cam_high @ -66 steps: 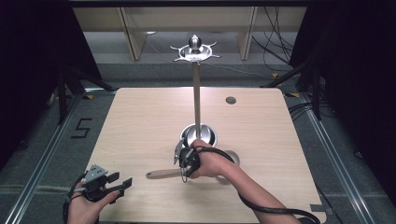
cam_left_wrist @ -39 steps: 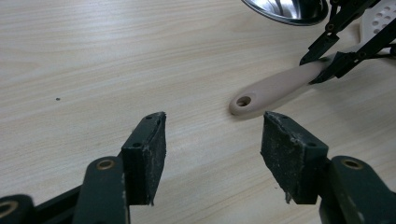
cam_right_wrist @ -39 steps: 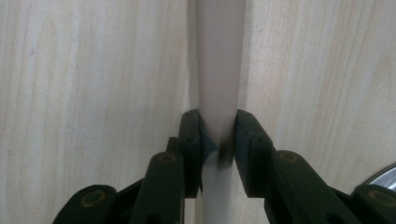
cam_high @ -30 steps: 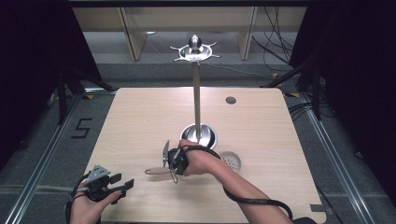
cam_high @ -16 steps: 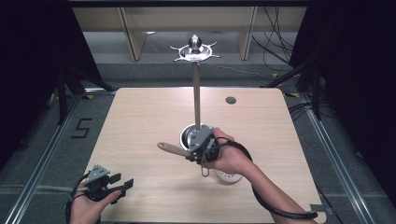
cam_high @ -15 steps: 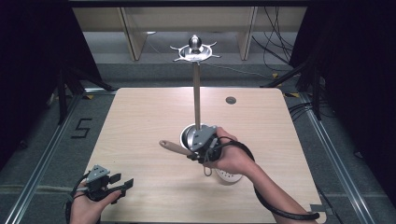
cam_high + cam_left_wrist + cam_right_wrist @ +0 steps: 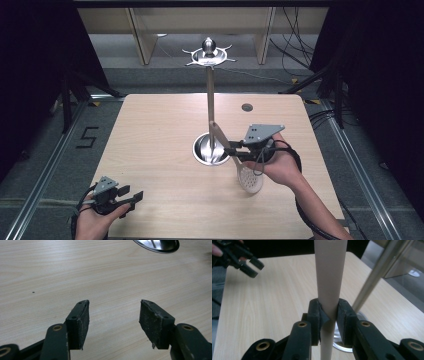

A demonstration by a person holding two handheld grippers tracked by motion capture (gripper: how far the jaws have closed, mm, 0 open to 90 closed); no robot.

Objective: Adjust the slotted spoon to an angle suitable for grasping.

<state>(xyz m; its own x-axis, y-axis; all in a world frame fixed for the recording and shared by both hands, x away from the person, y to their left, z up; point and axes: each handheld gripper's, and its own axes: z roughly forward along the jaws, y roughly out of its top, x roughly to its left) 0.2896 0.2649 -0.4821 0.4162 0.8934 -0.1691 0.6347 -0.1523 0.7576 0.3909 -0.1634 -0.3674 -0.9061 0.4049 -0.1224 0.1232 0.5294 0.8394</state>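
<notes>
Risk of slipping, judged from the nearest thing outward. Close in, at the near left corner of the desk (image 7: 150, 130): left tool (image 7: 131, 199), jaws spread with nothing between them, well apart from the work and too far off to steady anything.

Farther in, right of centre: right tool (image 7: 231, 148), pressed together on the handle of a slotted spoon (image 7: 250, 178), pinching it partway along. Pale beige plastic, flat smooth handle, round perforated head hanging low on the person's side, close over the desk; handle tip slanting up and away. Likely to pivot between the pads, given the smooth narrow handle and the weight of the head below the grip.

Just beyond: handle tip very near the steel pole (image 7: 210, 95) of a stand on a round shiny base (image 7: 204, 150). Could knock the pole, twisting the spoon in the grip or rocking the stand.

Farthest: ring of hooks (image 7: 208, 56) at the pole's top, high above the tip. Easy to miss or snag if the spoon turns.
</notes>
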